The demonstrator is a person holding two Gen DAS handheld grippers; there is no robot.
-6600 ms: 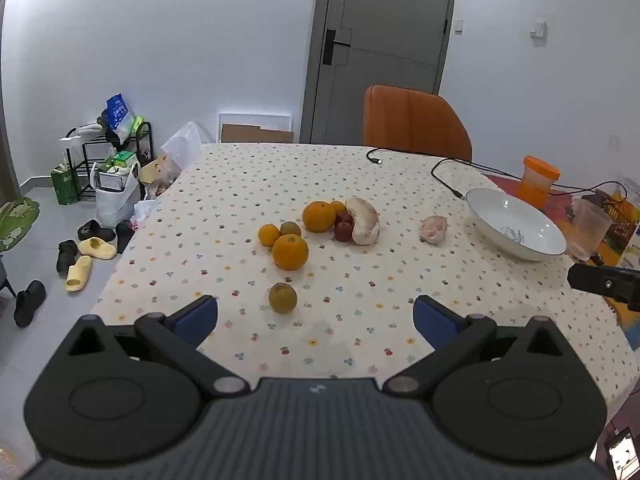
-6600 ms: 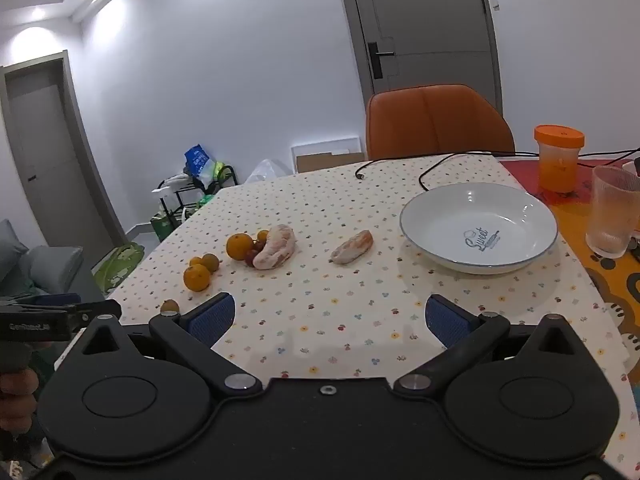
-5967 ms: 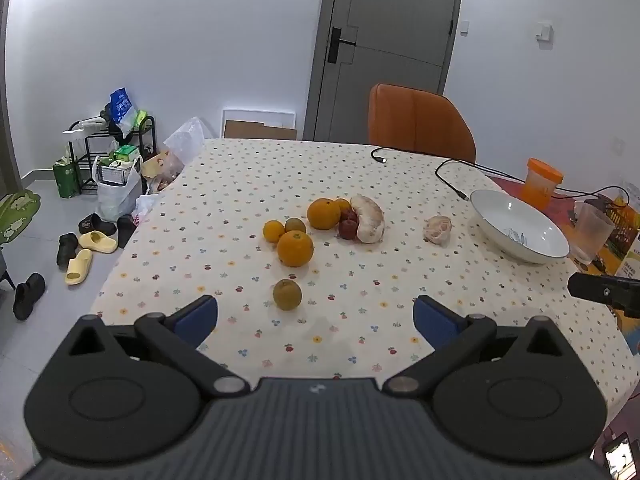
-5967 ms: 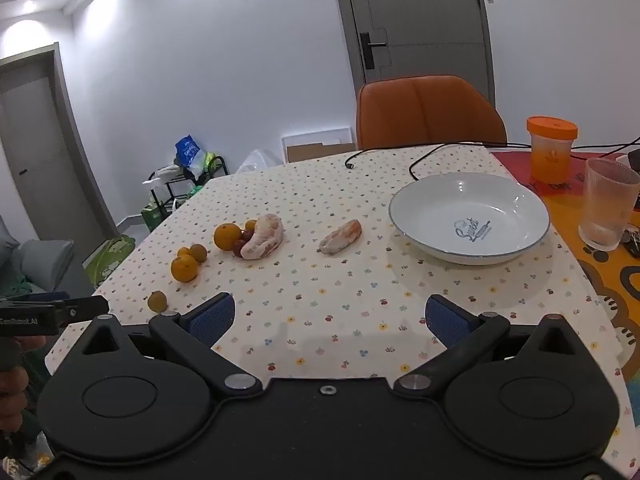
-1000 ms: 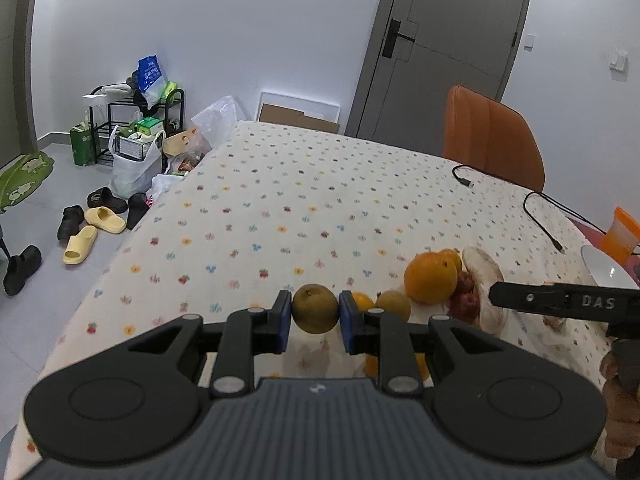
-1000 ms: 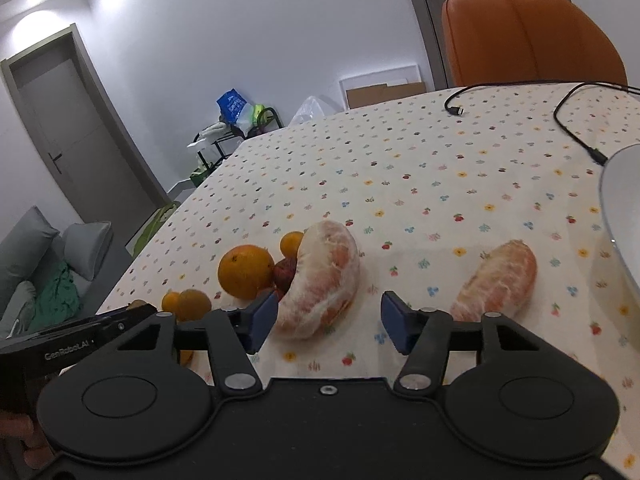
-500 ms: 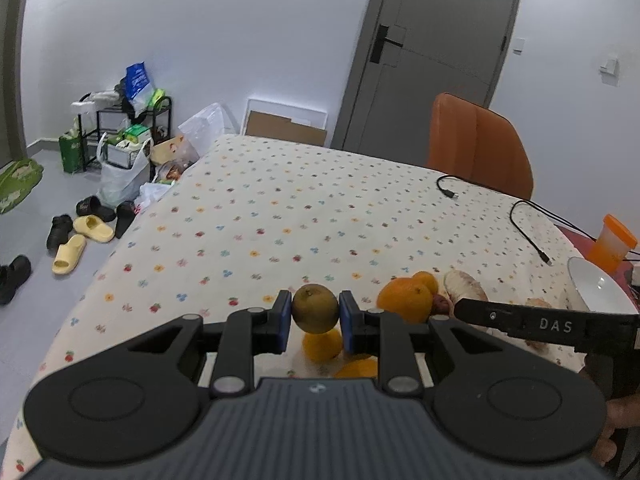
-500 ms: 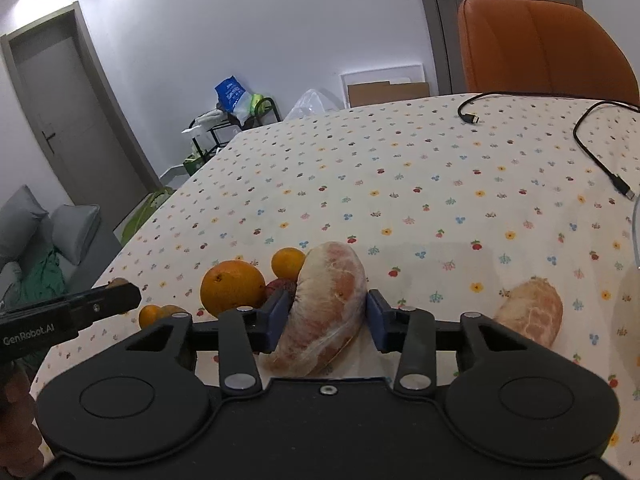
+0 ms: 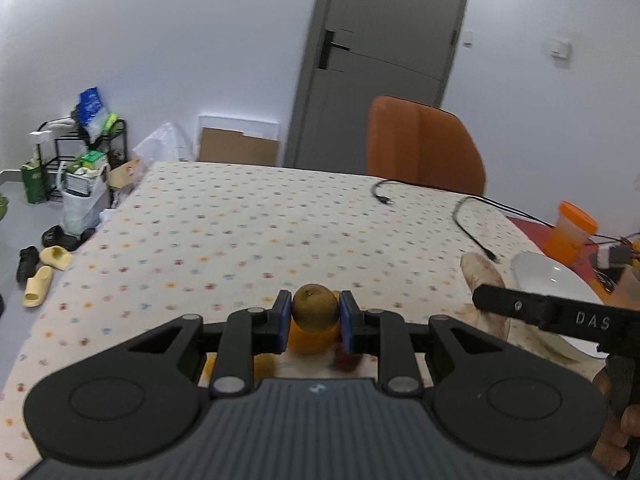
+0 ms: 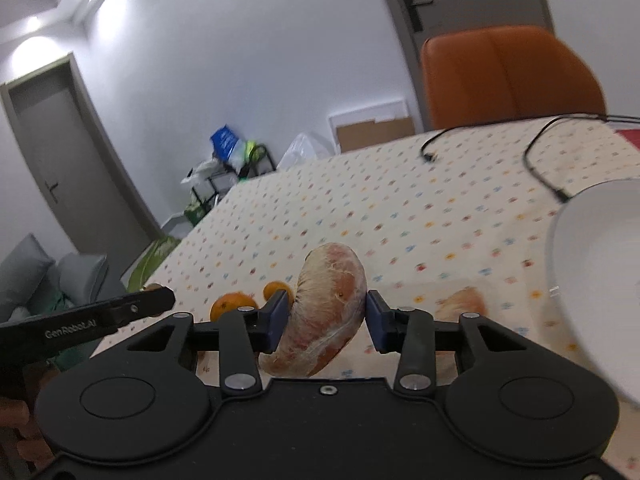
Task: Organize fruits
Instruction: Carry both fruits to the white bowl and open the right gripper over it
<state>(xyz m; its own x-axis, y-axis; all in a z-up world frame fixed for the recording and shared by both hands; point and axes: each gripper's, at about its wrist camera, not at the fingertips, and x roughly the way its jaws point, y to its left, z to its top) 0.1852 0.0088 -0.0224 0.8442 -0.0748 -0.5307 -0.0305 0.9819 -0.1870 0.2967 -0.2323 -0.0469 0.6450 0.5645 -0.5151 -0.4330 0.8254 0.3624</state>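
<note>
I have the left gripper (image 9: 312, 316) pinching a small brown fruit (image 9: 315, 307) and the right gripper (image 10: 326, 322) clamped on a peeled pomelo wedge (image 10: 324, 312), both clear of the surface (image 9: 280, 232), probably bound for the white bowl (image 10: 592, 264).

White bowl (image 10: 592, 264): cut off by right edge. Oranges (image 10: 234, 304): partly hidden behind left hand-held gripper (image 9: 315, 316). Second peeled segment (image 10: 464, 300): blurred, partly hidden. Desk (image 9: 240, 232) pattern: blurred.
</note>
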